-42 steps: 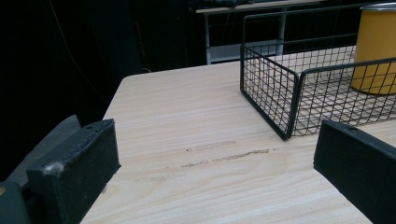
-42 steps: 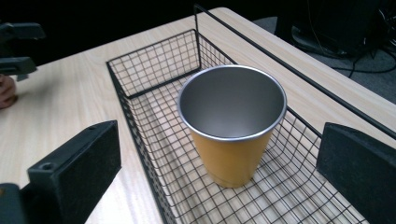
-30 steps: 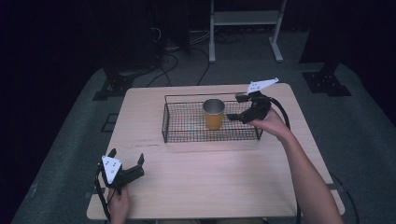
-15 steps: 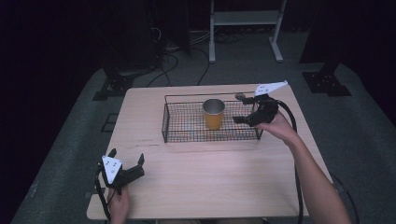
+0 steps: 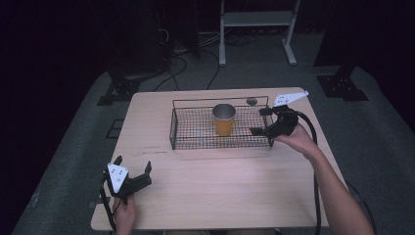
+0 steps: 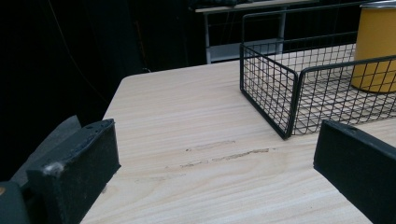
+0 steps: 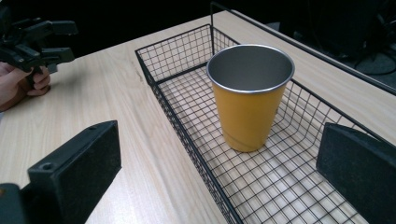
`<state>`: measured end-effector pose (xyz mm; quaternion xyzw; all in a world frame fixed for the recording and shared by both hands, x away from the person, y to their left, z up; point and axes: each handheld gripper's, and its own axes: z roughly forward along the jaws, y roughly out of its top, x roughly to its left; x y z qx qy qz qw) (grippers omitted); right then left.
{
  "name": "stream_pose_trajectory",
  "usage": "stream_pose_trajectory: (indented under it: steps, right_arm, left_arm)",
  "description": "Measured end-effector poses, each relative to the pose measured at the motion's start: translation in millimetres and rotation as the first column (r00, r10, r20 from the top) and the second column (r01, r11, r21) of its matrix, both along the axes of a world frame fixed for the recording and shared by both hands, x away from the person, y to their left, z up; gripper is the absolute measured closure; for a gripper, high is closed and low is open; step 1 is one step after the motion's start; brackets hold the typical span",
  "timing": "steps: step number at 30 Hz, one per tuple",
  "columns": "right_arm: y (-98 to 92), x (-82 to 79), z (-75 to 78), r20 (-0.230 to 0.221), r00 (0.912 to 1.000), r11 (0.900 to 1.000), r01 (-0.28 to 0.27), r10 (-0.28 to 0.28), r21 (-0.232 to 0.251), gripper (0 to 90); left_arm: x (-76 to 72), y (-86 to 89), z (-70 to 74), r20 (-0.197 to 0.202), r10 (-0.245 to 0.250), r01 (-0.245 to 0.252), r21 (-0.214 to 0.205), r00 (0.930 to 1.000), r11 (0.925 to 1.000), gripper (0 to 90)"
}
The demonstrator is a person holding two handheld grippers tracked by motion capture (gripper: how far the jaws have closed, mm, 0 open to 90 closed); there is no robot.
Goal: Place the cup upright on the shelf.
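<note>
Around the orange cup (image 5: 224,119), a black wire basket (image 5: 195,142) fences it on the pale wood-grain surface (image 5: 220,186); its right end wall stands between cup and right claw (image 5: 259,121). That claw is spread wide, empty, facing the upright, metal-lined, tapered cup. Well apart, near the surface's front left corner, the left claw (image 5: 132,177) rests, jaws parted.

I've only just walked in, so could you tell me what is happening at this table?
A person at a wooden table holds a tool in each hand. The right tool, jaws open, sits at the right end of a black wire basket and points at an orange cup standing upright inside it; it is not touching the cup. The left tool, also open and empty, rests near the table's front left corner.
</note>
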<state>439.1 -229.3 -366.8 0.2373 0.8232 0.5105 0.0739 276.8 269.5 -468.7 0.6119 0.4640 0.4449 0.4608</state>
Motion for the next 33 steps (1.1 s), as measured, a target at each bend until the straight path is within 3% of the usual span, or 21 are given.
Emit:
stream_pose_trajectory:
  steps: [8,33]
  right_arm:
    - [-5.6,-6.6,-6.1,-0.016,0.9999,0.9999,-0.005,0.005,-0.012,0.0]
    - [-21.5,-25.7,-9.0,0.000,1.0000,0.9998,-0.005,0.005,0.018,0.0]
  left_arm:
    - [0.1,-0.2,0.0,0.000,0.000,0.000,0.001,1.0000,1.0000,0.0]
    - [0.3,-0.5,-0.1,0.000,0.000,0.000,0.005,1.0000,1.0000,0.0]
